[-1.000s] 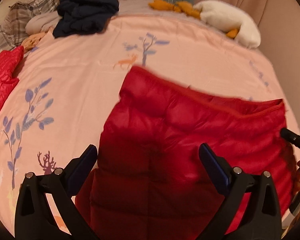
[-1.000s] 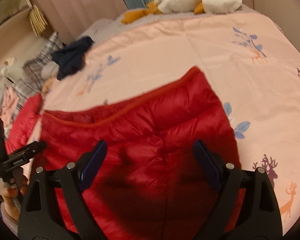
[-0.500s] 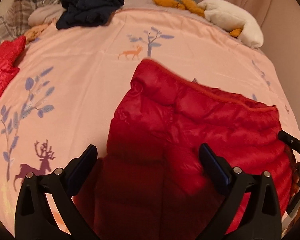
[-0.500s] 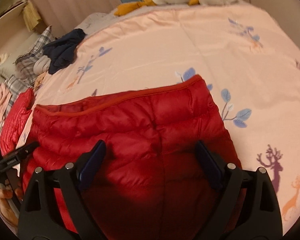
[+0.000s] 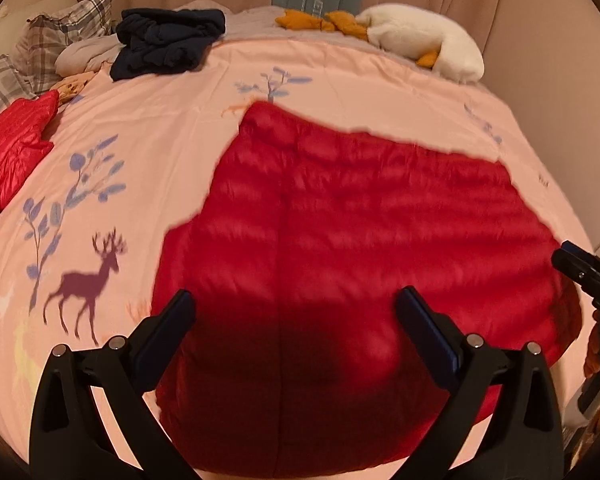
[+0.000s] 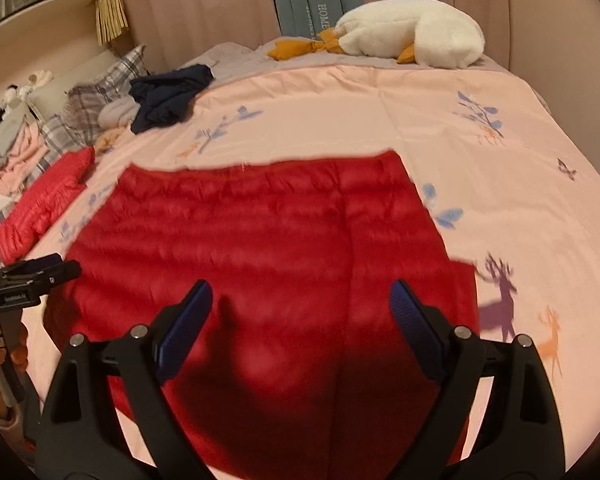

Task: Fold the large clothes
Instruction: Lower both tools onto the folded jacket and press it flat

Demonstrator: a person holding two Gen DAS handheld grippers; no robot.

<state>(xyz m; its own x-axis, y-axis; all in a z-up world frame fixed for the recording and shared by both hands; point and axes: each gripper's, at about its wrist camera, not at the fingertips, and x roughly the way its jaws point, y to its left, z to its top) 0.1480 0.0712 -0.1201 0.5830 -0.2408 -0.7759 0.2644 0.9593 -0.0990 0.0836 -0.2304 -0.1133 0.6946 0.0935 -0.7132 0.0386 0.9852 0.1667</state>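
Observation:
A red quilted down jacket (image 5: 340,216) lies spread on the pink bed cover (image 5: 148,152), also in the right wrist view (image 6: 260,232). My left gripper (image 5: 296,320) is open and empty above the jacket's near left part. My right gripper (image 6: 300,308) is open and empty above its near right part. The right gripper's tip shows at the left wrist view's right edge (image 5: 580,272); the left gripper shows at the right wrist view's left edge (image 6: 24,280).
A second red garment (image 5: 8,152) lies at the bed's left edge. A dark navy garment (image 5: 164,40), plaid pillows (image 5: 60,36) and a white plush goose (image 5: 420,40) lie at the far side. A curtain and wall stand behind.
The jacket's far edge has dropped and now lies flatter and more spread on the bed. Both grippers have pulled back and up, still open.

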